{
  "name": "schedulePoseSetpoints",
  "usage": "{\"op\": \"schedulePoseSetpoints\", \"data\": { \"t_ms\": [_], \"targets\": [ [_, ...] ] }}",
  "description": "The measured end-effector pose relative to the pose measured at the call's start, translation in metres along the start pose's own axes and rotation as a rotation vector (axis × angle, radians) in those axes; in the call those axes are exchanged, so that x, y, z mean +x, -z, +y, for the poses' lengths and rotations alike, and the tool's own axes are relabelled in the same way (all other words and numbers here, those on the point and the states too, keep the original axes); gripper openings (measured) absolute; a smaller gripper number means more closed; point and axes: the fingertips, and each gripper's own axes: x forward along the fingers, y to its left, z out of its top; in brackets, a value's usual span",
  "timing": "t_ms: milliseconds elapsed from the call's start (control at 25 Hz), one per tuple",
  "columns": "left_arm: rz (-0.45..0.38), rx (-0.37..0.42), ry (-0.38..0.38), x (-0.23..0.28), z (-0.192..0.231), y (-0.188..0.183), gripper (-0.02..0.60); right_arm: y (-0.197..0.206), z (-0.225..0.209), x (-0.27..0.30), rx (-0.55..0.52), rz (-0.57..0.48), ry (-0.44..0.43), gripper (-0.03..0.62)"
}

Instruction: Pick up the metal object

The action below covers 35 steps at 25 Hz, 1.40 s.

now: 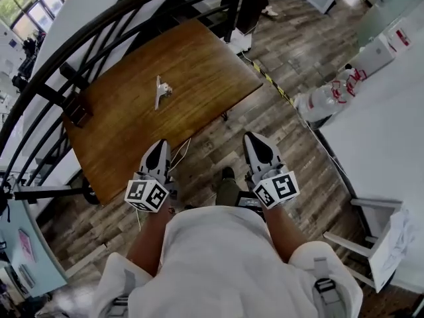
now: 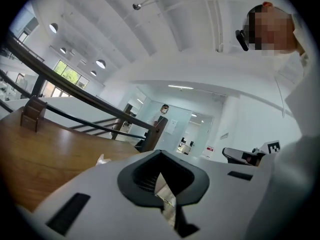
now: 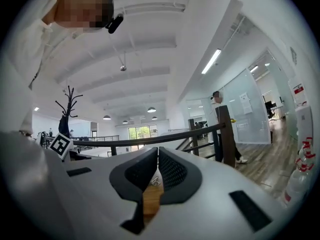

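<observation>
My left tongs (image 1: 159, 146) and right tongs (image 1: 256, 139) hang close in front of me, side by side over the floor, just short of the table's (image 1: 205, 58) near edge. Both are pressed together at the tips with nothing pinched in either. Past them, the metal object (image 1: 161, 91) lies about mid-table, well away from every edge and well apart from both tongs. It looks like a thin, pale strip with a small lumpy end. A dark little block (image 1: 78, 111) sits at the table's left edge, and the railing (image 1: 99, 25) runs beyond the far side.

The job has not started, I reckon; the step now is the reach. I would pick one pair, spread it before it gets there, and come in from above across the narrow width of the strip rather than along it. A flat, thin piece on smooth wood could skate away, so I would lower the tips until they touch the wood on either side, then close gently and lift straight up.
</observation>
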Motion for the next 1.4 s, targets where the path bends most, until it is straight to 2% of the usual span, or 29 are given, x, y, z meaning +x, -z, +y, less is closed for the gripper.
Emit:
{"op": "schedulePoseSetpoints", "data": {
  "t_ms": [320,480,720,840,1000,1160,1280,1400],
  "targets": [
    [-0.049,0.015,-0.129,0.082,-0.023,-0.022,0.005,-0.037,-0.098,0.065,-0.004,0.003,-0.143,0.025],
    [-0.062,0.002,-0.185,0.106,-0.017,-0.022,0.005,-0.028,-0.129,0.092,0.034,0.017,-0.168,0.025],
    [-0.077,-0.082,-0.209,0.136,0.007,-0.017,0.006,-0.007,-0.148,0.132,0.064,0.069,-0.206,0.025],
    [-0.090,-0.180,-0.155,0.154,0.020,-0.008,0.006,0.002,-0.155,0.152,0.053,0.095,-0.218,0.025],
    [-0.057,-0.365,-0.084,0.182,0.041,0.012,0.007,0.005,-0.165,0.188,0.044,0.126,-0.228,0.025],
    [-0.039,-0.557,-0.042,0.204,0.083,0.029,0.007,0.002,-0.161,0.235,0.025,0.146,-0.242,0.025],
    [-0.092,-0.697,0.008,0.218,0.112,0.033,0.008,0.009,-0.152,0.275,0.012,0.179,-0.268,0.025],
    [-0.130,-0.800,-0.006,0.223,0.150,0.044,0.008,0.025,-0.141,0.314,0.012,0.223,-0.289,0.025]
  ]
}}
